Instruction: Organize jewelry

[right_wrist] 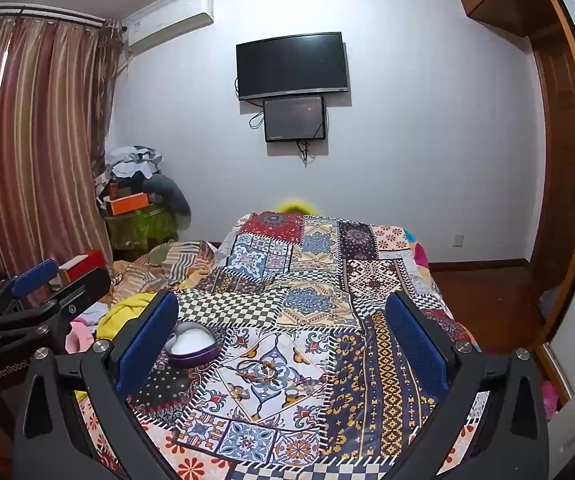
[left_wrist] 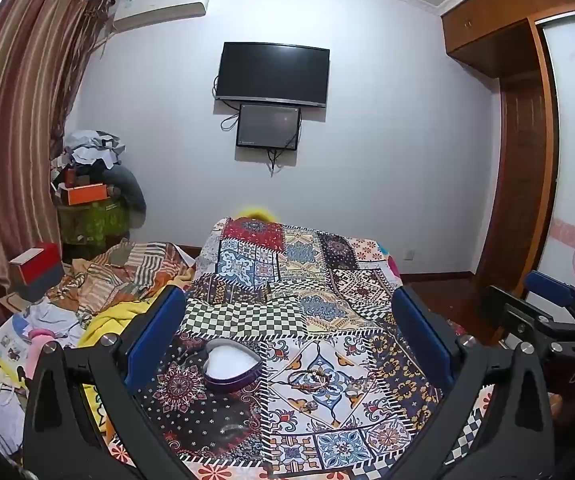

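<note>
Both the left tool (left_wrist: 287, 320) and right tool (right_wrist: 283, 320) hover spread wide and empty over the bed (right_wrist: 371, 280), where a heart box (left_wrist: 232, 364) lies beside a bracelet (left_wrist: 311, 378).

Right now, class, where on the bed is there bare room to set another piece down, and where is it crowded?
Free: the patchwork bedspread right of the brown cord bracelet, and the far checkered stretch beyond the purple heart-shaped tin. Crowded: around the tin and bracelet, and the heaped clothes and yellow blanket on the left.
</note>
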